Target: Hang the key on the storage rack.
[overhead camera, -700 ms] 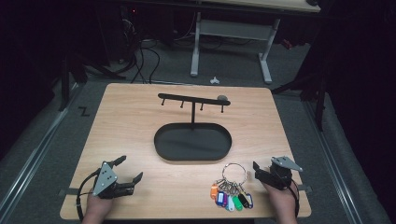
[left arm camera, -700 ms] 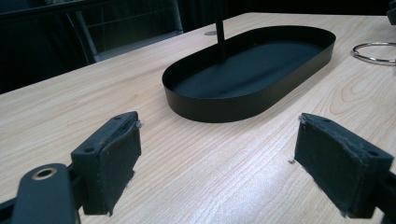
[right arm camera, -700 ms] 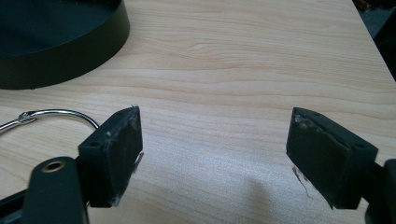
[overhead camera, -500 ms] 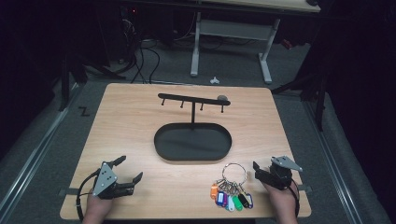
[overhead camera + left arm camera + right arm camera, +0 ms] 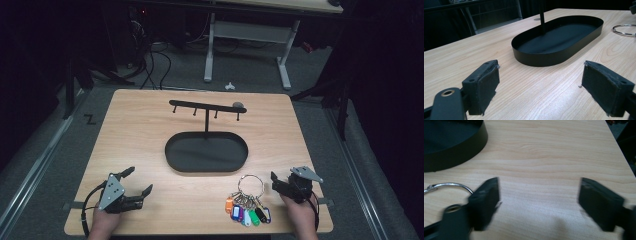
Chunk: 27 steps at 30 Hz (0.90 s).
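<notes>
A: While the key ring (image 5: 248, 200) lies on the worktop (image 5: 150, 130), where do the grippers rest?

B: Left gripper (image 5: 134, 183) and right gripper (image 5: 274, 181), both released, flank it; oval tray (image 5: 206, 152) behind.

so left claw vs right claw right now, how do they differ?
The left claw sits at the table's near left with bare wood around it; the right claw sits at the near right, just beside the key ring with its coloured tags. The left gripper view is sharp; the right gripper view is blurred. Shared: both are open, holding nothing, low over the table, each in a hand.
</notes>
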Motion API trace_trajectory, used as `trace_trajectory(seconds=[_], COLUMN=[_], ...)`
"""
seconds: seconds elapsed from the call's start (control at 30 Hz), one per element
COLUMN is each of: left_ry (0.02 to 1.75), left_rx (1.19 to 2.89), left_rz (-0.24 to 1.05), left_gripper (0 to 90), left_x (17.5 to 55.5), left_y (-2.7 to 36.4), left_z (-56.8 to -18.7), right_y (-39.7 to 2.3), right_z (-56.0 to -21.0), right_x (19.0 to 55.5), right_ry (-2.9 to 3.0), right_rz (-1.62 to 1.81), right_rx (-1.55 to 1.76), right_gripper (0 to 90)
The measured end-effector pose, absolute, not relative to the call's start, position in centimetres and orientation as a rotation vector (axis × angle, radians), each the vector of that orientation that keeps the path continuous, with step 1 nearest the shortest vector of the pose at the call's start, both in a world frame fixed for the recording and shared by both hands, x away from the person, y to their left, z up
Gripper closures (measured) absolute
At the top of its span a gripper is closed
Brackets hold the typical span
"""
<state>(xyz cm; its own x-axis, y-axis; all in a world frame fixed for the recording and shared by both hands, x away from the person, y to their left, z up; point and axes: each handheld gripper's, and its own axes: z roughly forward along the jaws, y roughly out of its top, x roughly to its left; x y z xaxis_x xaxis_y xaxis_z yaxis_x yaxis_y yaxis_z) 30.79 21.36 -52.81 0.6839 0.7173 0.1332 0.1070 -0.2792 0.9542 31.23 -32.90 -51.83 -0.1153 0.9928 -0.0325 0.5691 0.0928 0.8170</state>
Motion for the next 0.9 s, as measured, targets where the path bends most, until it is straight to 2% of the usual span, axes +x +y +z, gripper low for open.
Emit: trace_trajectory(seconds=[0.53, 0.73, 0.9], left_ry=[0.657, 0.659, 0.650], left_rx=[1.781, 1.782, 1.784], left_rz=[0.678, 0.674, 0.673], left_gripper=[15.0, 15.0, 15.0], left_x=[30.8, 30.9, 30.8], left_y=[21.4, 21.4, 21.4], left_z=[-52.8, -52.8, -52.8], right_y=[-31.5, -28.8, -28.7], right_z=[-51.3, -50.9, -50.4], right_x=[31.4, 31.6, 32.0], right_ry=[1.891, 2.050, 2.083], right_rz=[0.868, 0.785, 0.758], right_rx=[1.557, 1.524, 1.542], right_gripper=[11.7, 12.8, 14.8])
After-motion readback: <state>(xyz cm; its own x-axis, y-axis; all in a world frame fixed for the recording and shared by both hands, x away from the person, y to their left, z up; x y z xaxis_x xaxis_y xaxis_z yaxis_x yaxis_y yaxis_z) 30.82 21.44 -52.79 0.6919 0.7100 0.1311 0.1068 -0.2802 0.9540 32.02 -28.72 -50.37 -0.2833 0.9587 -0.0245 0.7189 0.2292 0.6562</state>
